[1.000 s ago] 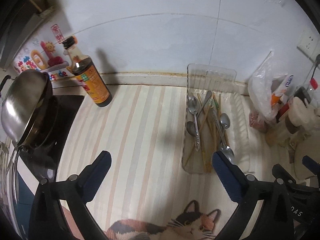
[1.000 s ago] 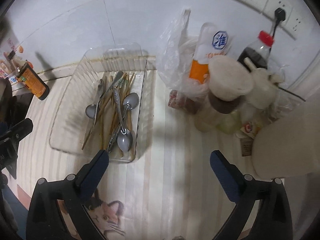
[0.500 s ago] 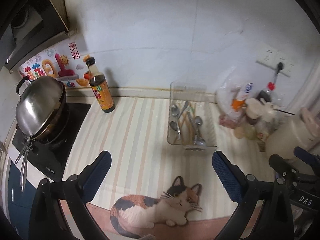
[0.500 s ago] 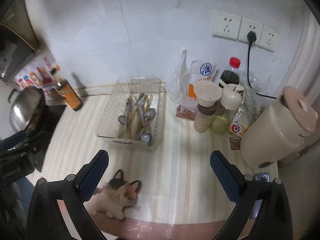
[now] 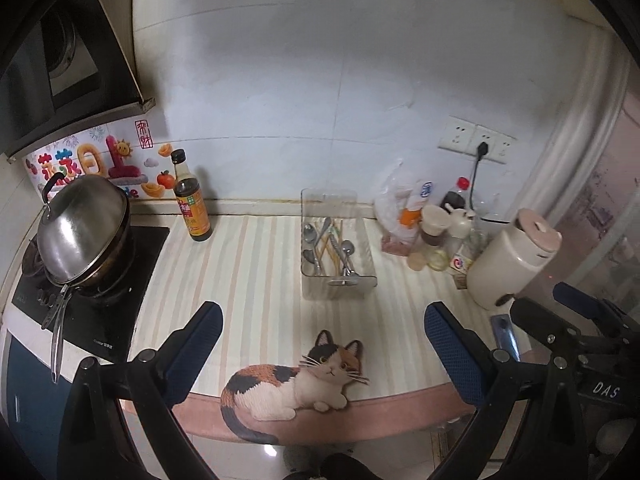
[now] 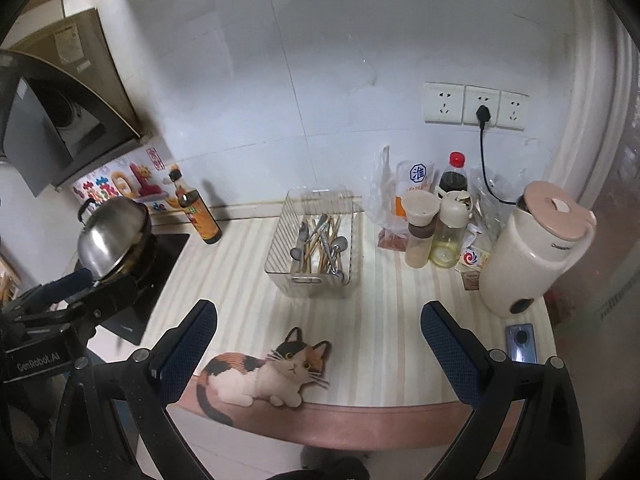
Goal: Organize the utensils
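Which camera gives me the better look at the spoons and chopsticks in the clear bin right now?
The right wrist view: the clear bin sits nearer the centre, and the spoons and chopsticks are seen from above, though small. In the left wrist view the clear bin lies further off and the spoons and chopsticks overlap more.

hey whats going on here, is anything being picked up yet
Nothing is being held. The left gripper and the right gripper are both open and empty, hovering near the front edge of the striped counter. The spoons and chopsticks lie jumbled together in the clear plastic bin at the back of the counter, out of contact with either gripper. A cat picture sits at the counter's front edge, between the grippers and the bin.
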### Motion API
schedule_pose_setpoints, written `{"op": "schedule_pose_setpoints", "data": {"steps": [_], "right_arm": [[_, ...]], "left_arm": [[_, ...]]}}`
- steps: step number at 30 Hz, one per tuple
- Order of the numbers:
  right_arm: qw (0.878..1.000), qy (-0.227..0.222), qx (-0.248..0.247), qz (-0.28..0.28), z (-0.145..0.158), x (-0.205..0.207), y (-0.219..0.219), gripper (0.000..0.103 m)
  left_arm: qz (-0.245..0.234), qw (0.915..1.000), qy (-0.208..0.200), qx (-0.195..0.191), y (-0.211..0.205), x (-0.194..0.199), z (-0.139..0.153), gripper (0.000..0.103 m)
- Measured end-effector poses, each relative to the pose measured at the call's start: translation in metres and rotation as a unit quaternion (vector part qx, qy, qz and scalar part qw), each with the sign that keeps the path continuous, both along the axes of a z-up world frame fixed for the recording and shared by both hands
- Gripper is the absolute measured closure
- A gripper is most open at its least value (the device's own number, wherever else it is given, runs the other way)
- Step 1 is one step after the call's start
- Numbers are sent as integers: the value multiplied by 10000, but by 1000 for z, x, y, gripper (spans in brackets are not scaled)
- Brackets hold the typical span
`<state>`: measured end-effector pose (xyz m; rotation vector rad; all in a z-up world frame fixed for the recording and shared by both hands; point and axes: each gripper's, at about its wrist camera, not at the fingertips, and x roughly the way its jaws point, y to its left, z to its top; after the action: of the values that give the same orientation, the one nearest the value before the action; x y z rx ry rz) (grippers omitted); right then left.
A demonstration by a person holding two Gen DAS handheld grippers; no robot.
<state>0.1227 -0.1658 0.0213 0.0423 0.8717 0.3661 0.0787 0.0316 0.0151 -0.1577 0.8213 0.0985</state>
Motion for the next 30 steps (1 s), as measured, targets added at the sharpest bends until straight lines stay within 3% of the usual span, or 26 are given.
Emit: {"op": "schedule_pose_setpoints", "data": {"steps": [7, 30], "right_arm": [[9999, -120, 66, 34, 17, -19, -8, 0], [9996, -23, 70, 261, 11, 0, -11, 0]], "left_arm": [[12, 9999, -138, -34, -9, -17, 11, 0], [254, 9996, -129, -27, -13, -10, 5, 0]]}}
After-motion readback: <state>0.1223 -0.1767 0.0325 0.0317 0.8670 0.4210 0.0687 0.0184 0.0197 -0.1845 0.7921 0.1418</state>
